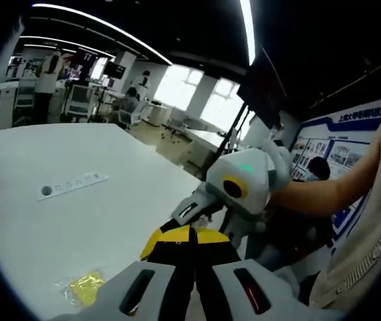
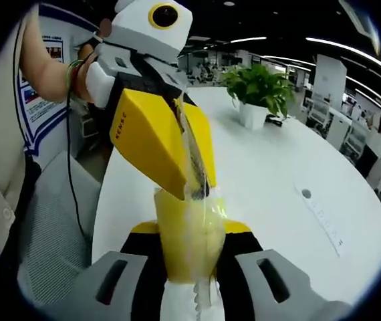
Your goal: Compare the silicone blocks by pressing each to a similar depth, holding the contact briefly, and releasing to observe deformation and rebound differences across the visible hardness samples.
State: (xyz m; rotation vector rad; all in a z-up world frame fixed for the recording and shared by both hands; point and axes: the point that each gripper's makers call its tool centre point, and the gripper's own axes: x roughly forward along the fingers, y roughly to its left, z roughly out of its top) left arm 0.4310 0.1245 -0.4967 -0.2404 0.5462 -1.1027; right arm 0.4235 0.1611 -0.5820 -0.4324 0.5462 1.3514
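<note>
A yellow silicone block sits inside a clear plastic bag, and my right gripper is shut on it, the block wedged between its yellow-tipped jaws. In the right gripper view my left gripper reaches in from the upper left, its yellow jaws shut on the bag's top edge. In the left gripper view, that gripper has its jaws together, and the right gripper meets them nose to nose. Another yellow piece in a clear bag lies on the white table.
A white power strip lies on the table. A potted plant stands at the table's far end. A person's bare arm holds the right gripper. Office desks and people fill the background.
</note>
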